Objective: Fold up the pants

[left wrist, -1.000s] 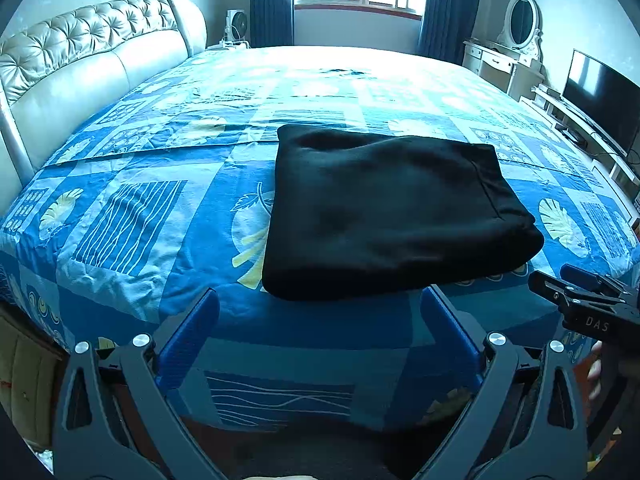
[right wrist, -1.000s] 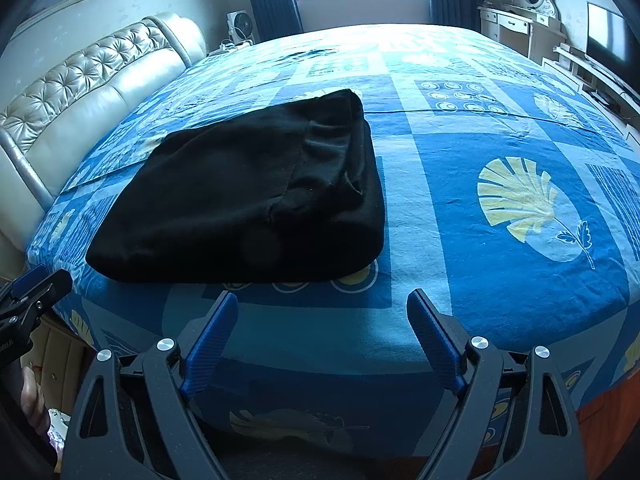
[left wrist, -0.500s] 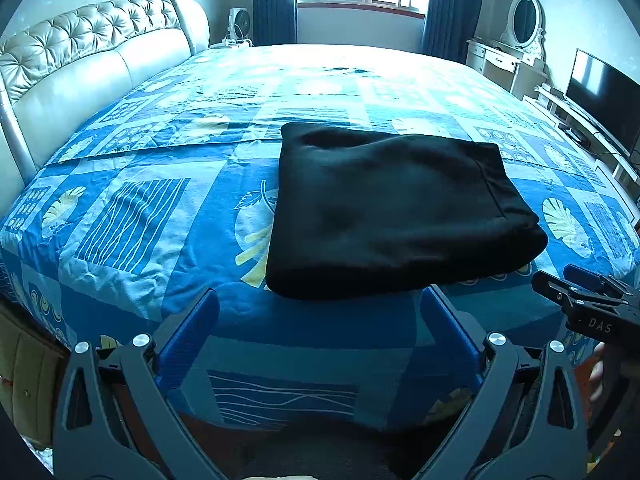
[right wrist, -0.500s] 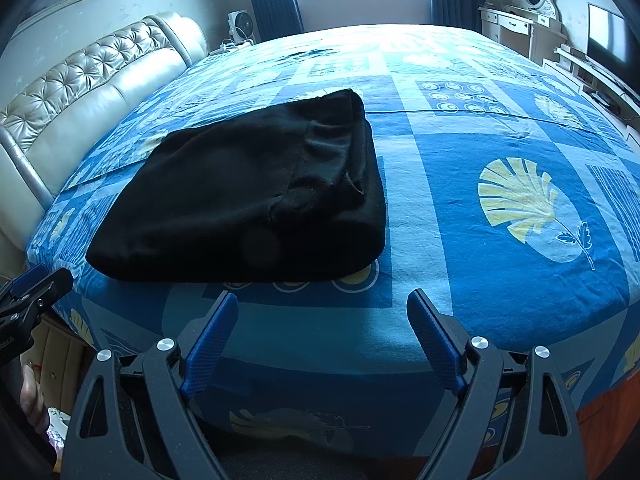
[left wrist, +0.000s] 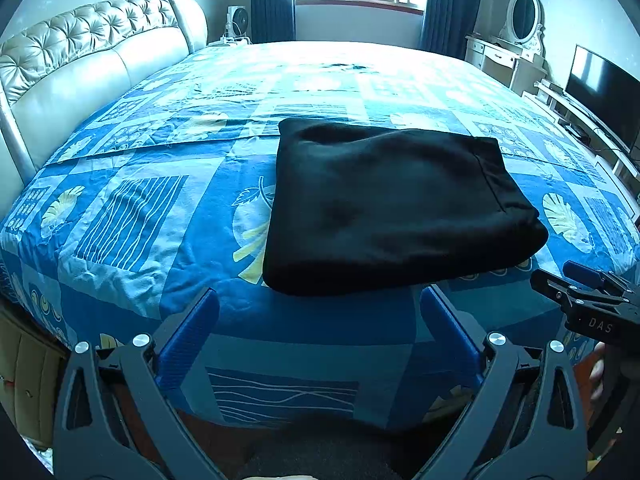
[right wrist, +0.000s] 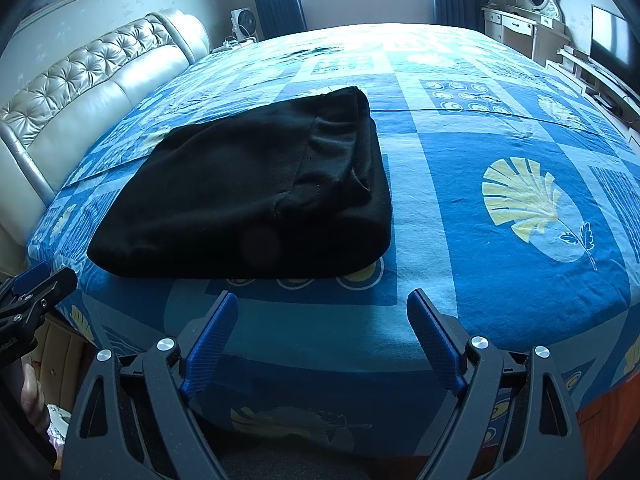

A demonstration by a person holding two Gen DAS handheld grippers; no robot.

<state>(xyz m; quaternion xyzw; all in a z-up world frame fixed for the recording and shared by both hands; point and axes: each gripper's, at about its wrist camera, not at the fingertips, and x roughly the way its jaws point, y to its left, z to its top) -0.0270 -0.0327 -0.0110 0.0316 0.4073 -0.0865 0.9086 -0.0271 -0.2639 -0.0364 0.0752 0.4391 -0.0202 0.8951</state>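
Left wrist view: my left gripper (left wrist: 319, 310) stands spread and empty just short of the folded black fleece pants (left wrist: 394, 208), which lie as a compact rectangle near the front edge of the blue patterned bedspread (left wrist: 132, 216). My right gripper (right wrist: 322, 312) is likewise released. I judge the folding finished; next I need only withdraw. Since a second ago, almost nothing has shifted.

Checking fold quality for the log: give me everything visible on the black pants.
The black pants lie folded into a thick, roughly rectangular bundle on the blue patterned bedspread, near the bed's front edge. The fabric looks soft, matte and fleece-like. A stitched seam and some puckered folds show near their right end. Only the bedspread touches them; both hand-held grippers, left and right, are open and short of them.
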